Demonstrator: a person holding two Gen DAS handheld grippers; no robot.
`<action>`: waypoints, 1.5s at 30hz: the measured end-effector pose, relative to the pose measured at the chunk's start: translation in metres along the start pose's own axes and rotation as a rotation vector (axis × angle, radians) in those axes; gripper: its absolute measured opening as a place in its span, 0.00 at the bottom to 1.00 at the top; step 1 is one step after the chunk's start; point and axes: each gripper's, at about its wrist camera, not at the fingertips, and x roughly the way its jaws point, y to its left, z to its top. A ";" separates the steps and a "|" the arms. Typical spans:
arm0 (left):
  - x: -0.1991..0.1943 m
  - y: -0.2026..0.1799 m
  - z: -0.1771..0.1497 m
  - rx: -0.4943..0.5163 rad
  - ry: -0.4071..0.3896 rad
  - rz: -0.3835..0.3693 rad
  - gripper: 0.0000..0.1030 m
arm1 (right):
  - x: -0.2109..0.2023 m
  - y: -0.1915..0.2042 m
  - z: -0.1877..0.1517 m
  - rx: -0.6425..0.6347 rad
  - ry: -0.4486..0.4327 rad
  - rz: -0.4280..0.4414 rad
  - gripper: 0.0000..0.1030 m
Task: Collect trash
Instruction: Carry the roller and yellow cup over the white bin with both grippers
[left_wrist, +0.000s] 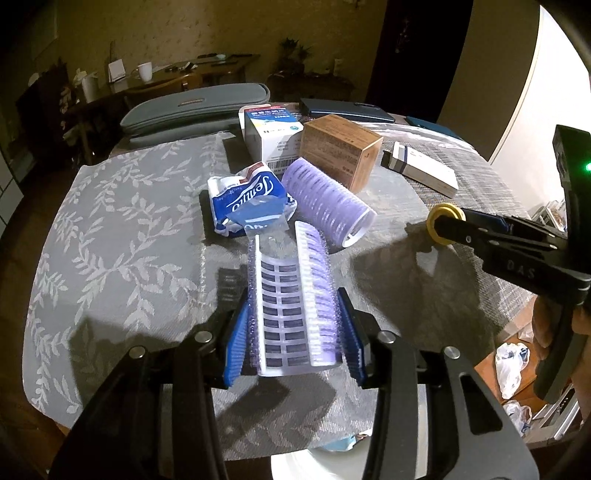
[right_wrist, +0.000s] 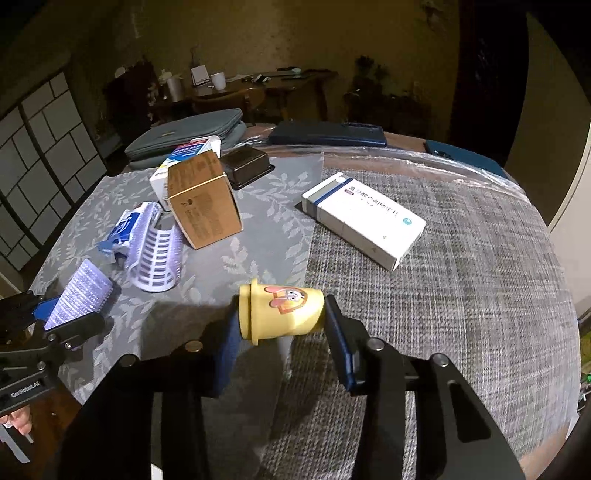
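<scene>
The right hand-held gripper (right_wrist: 282, 325) clamps a yellow cup (right_wrist: 280, 314) sideways above the grey tablecloth (right_wrist: 443, 295).

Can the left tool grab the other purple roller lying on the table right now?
Probably not yet: the left tool is already shut on a purple roller half. The way to the other roller looks free, but its grip is full.

Round table under two cloths

A leaf-patterned grey cloth (left_wrist: 122, 206) and woven grey mat (right_wrist: 461, 295) cover the table (right_wrist: 406, 142); brown box (right_wrist: 203, 199), white carton (right_wrist: 364, 223), purple roller (left_wrist: 327, 201) and tissue pack (left_wrist: 247, 199) lie mid-table, grey cases (left_wrist: 195, 107) at its far edge.
</scene>
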 end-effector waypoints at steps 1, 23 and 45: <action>-0.001 0.001 0.000 -0.001 0.000 -0.001 0.44 | -0.001 0.001 -0.001 0.003 -0.001 0.001 0.42; -0.024 -0.011 -0.010 0.073 0.011 0.000 0.44 | -0.071 0.023 -0.039 0.040 -0.009 0.035 0.42; -0.051 -0.040 -0.046 0.192 0.032 -0.011 0.44 | -0.110 0.040 -0.085 0.010 0.031 0.051 0.42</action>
